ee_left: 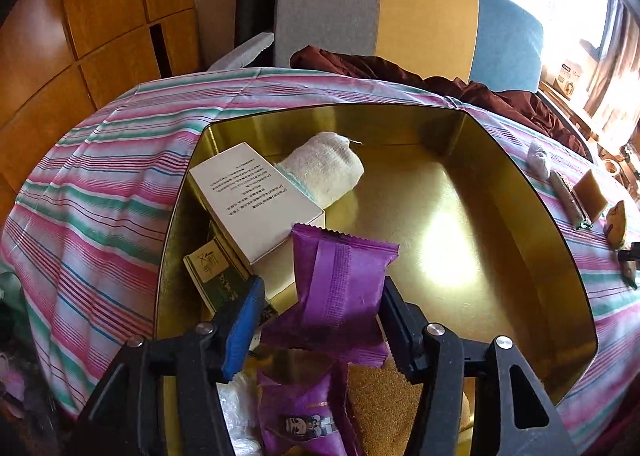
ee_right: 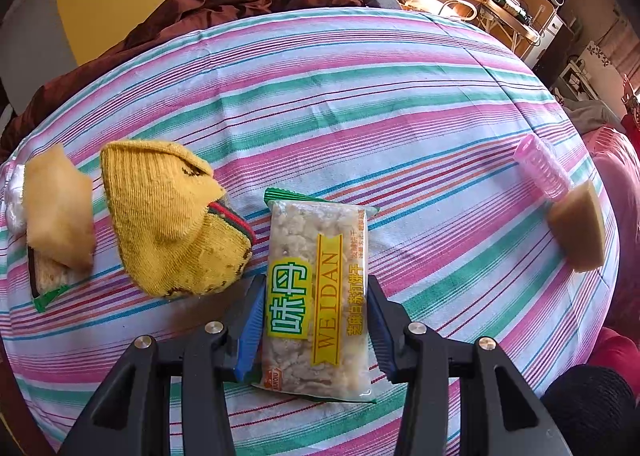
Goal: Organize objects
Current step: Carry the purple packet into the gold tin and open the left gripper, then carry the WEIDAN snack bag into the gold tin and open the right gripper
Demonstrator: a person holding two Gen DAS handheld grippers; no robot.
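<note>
Left gripper (ee_left: 320, 296): jaws apart over the gold tin; the purple packet stands between the fingers, the left blue pad clear of it; whether the right pad touches it is unclear.
Purple packet (ee_left: 340, 284): inside the tin at its near edge, long axis running away from the camera, crimped end pointing to the far wall, leaning on the white box.
Gold tin (ee_left: 520, 224): open on the striped cloth (ee_left: 100, 196); right half bare.
Tin contents: green box (ee_left: 216, 276) at the left wall, white box (ee_left: 256, 200) lying tilted on it, rolled white towel (ee_left: 328, 168) behind, a second purple packet (ee_left: 304, 416) at the near edge.
Right gripper (ee_right: 316, 316): clamped on the biscuit pack, a pad on each long side.
Biscuit pack (ee_right: 316, 296): flat on the cloth, long axis along the fingers, green end pointing away.
Cloth, left to right: tan sponge (ee_right: 56, 212), yellow sock (ee_right: 168, 224), biscuit pack, pink tube (ee_right: 544, 168), sponge wedge (ee_right: 580, 232).
Room: wooden cupboards (ee_left: 100, 16) at left, a grey, yellow and blue chair (ee_left: 400, 12) behind the table with brown fabric (ee_left: 400, 72) on it, bright window at right.
</note>
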